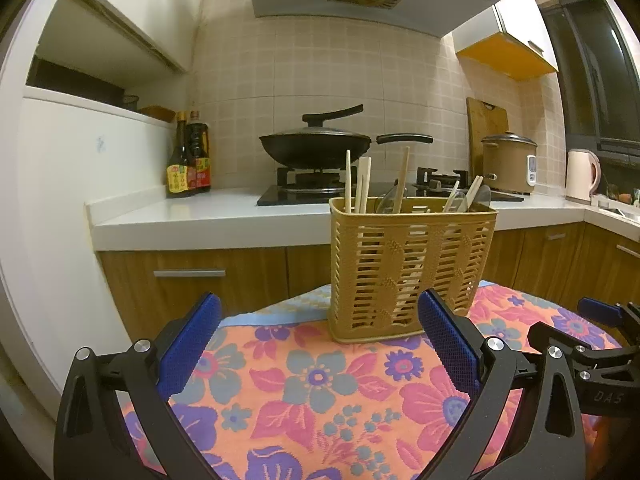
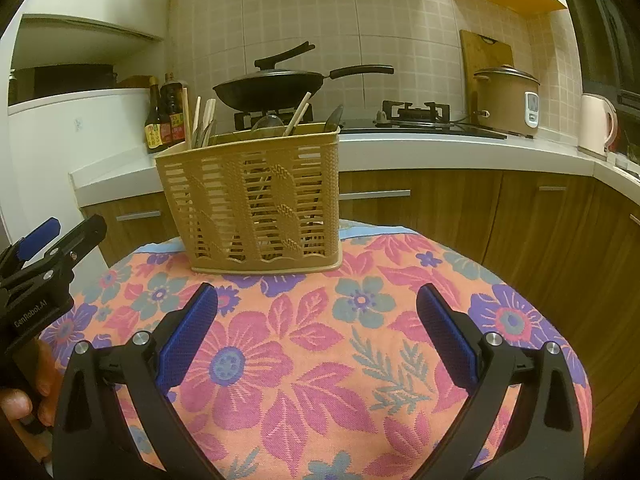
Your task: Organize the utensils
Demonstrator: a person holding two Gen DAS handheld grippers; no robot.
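Note:
A tan slatted plastic utensil basket (image 1: 408,268) stands upright on the flowered cloth, and also shows in the right wrist view (image 2: 256,200). Wooden chopsticks (image 1: 358,184) and spoons (image 1: 394,200) stick out of its top; chopsticks (image 2: 206,118) show in the right wrist view too. My left gripper (image 1: 320,320) is open and empty, just in front of the basket and slightly to its left. My right gripper (image 2: 318,312) is open and empty, a little nearer than the basket. Each gripper shows at the edge of the other's view: the right gripper (image 1: 600,312), the left gripper (image 2: 48,236).
The flowered cloth (image 1: 320,392) covers a small table (image 2: 360,360). Behind it runs a white counter (image 1: 200,216) with sauce bottles (image 1: 188,160), a black wok (image 1: 316,144) on the stove, a rice cooker (image 1: 508,160) and a kettle (image 1: 582,174). Wooden cabinets stand below.

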